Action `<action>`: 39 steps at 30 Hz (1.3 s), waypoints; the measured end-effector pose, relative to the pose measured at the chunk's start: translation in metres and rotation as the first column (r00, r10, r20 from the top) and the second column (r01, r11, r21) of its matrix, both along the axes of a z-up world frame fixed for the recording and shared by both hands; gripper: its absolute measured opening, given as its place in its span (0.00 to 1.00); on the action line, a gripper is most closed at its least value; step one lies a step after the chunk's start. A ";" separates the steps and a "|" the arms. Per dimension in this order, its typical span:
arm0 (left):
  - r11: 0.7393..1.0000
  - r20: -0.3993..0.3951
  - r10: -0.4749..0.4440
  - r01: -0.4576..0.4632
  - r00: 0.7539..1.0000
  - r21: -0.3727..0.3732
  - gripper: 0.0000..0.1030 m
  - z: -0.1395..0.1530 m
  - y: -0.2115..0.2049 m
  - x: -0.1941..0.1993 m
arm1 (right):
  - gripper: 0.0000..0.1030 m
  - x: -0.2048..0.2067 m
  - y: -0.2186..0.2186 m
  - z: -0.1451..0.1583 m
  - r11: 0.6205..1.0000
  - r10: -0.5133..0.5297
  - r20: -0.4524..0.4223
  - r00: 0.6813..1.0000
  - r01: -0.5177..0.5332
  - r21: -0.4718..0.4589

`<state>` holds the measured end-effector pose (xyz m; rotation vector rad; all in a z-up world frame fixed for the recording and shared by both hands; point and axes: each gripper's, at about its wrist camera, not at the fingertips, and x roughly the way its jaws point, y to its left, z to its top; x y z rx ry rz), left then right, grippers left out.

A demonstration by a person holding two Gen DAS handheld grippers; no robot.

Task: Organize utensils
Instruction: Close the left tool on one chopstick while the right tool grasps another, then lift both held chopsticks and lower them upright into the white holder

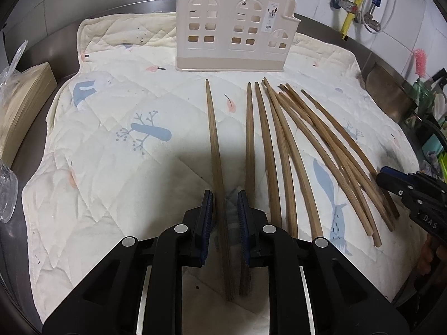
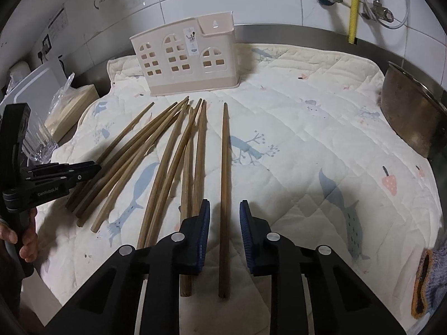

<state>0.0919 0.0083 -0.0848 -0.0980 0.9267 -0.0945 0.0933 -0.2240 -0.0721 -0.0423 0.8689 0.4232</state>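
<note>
Between the blue pads of the left gripper [image 1: 225, 215] lies the outermost chopstick [image 1: 216, 173], its length running straight ahead toward the cream utensil holder [image 1: 233, 35]; the jaws stand spread, the left pad close beside the stick and the right pad apart from it, and nothing is pinched yet. The right gripper [image 2: 225, 223] is likewise spread, straddling a lone chopstick [image 2: 225, 195] at the opposite edge of the row, with a clear gap on each side. The step in hand looks like the first pick: each claw is lined up on an end stick, none seem to be in the holder. Next, I judge, each claw must close squarely on its stick, lift it, tip it upright and carry it forward to the holder's open top. The left view shows the remaining chopsticks [image 1: 321, 150] fanned off to the right of its claw on the quilted mat [image 1: 111, 139]; the right view alone shows a drinking glass [image 2: 39, 142] far to its left and a metal bowl [image 2: 408, 117] far right.
</note>
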 end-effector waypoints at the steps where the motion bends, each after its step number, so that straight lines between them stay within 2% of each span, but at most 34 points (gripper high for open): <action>1: 1.000 0.001 -0.002 0.002 1.000 0.002 0.17 0.000 0.000 0.000 | 0.17 0.000 0.001 -0.001 1.000 0.003 -0.002 1.000 -0.003 -0.003; 8: 1.000 0.004 -0.004 0.004 1.000 0.018 0.17 -0.001 -0.001 0.001 | 0.14 0.004 0.009 -0.007 1.000 0.006 -0.009 1.000 -0.006 -0.029; 11: 1.000 0.004 0.007 -0.007 1.000 0.025 0.11 0.001 -0.001 0.002 | 0.07 0.005 0.010 -0.009 0.999 0.001 -0.003 1.000 -0.001 -0.046; 13: 1.000 0.006 0.008 -0.008 1.000 0.017 0.08 0.002 0.000 0.002 | 0.06 0.004 0.010 -0.009 0.998 0.000 0.001 1.000 0.000 -0.055; 18: 1.000 0.032 0.008 -0.009 0.999 0.017 0.07 0.013 0.000 -0.002 | 0.06 -0.001 0.007 -0.001 0.999 -0.006 0.024 1.000 0.007 -0.049; 26: 1.000 0.132 0.012 -0.013 0.991 0.007 0.06 0.055 0.004 -0.012 | 0.06 -0.013 -0.003 0.057 1.000 -0.007 0.183 0.983 0.010 -0.016; 32: 1.000 0.196 -0.002 0.005 0.981 -0.012 0.06 0.087 0.006 -0.006 | 0.06 -0.004 0.002 0.101 1.000 0.024 0.272 0.962 -0.028 0.012; 39: 0.999 0.222 -0.022 0.032 0.975 -0.042 0.06 0.116 0.012 0.014 | 0.06 0.026 0.011 0.140 0.995 0.084 0.296 0.951 -0.097 0.029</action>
